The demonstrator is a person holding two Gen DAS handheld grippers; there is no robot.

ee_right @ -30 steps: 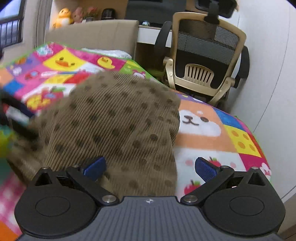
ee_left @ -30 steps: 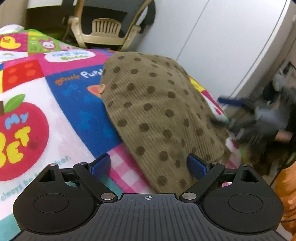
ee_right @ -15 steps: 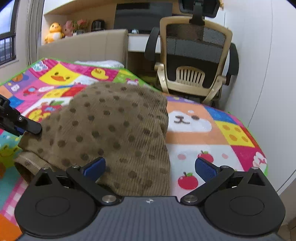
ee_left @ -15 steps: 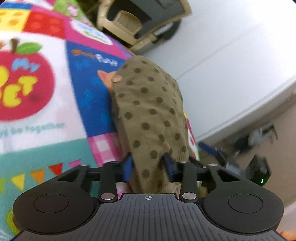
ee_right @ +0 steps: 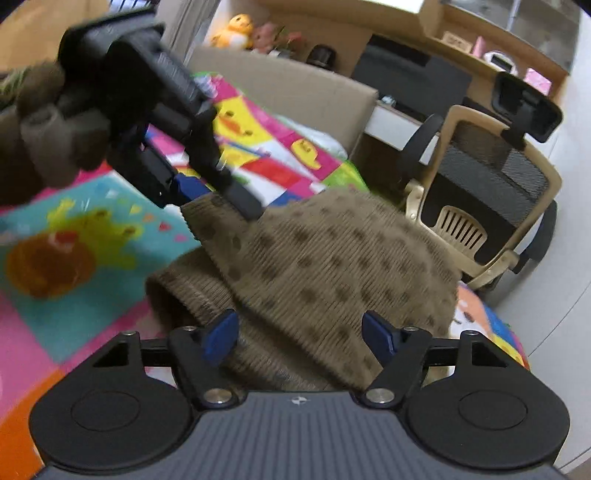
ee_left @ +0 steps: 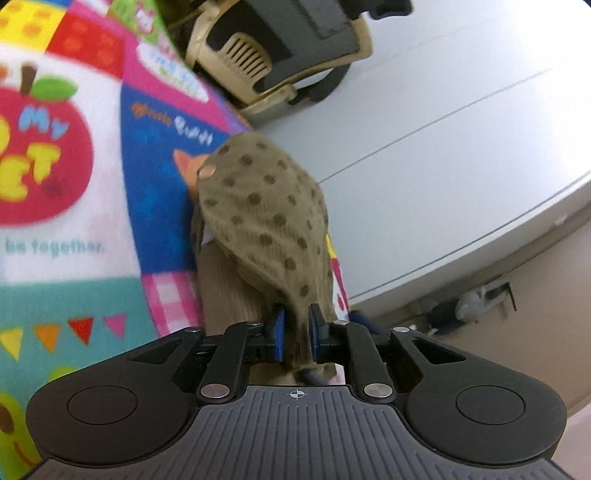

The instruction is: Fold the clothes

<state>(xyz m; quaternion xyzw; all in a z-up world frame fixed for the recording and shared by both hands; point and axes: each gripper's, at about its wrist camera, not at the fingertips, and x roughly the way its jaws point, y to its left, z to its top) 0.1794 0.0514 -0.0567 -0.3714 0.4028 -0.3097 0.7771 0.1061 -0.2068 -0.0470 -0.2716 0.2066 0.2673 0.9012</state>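
Note:
A brown corduroy garment with dark dots (ee_left: 266,218) lies on a colourful cartoon blanket (ee_left: 74,229). My left gripper (ee_left: 295,332) is shut on the garment's near edge and holds it lifted, so the cloth hangs in a fold. In the right wrist view the garment (ee_right: 332,269) is a raised mound, and the left gripper (ee_right: 199,192) shows at upper left pinching a corner of it. My right gripper (ee_right: 301,336) is open, its blue pads either side of the cloth's near edge, not closed on it.
The blanket (ee_right: 74,258) covers a bed. An office chair (ee_right: 491,206) stands past the far edge, also in the left wrist view (ee_left: 266,48). White wardrobe doors (ee_left: 461,129) are on the right. A beige headboard (ee_right: 295,92) and plush toys (ee_right: 240,29) are behind.
My left gripper closed on the garment's edge and lifted it, tilting its view. My right gripper moved closer to the cloth and its jaws narrowed somewhat but stay open.

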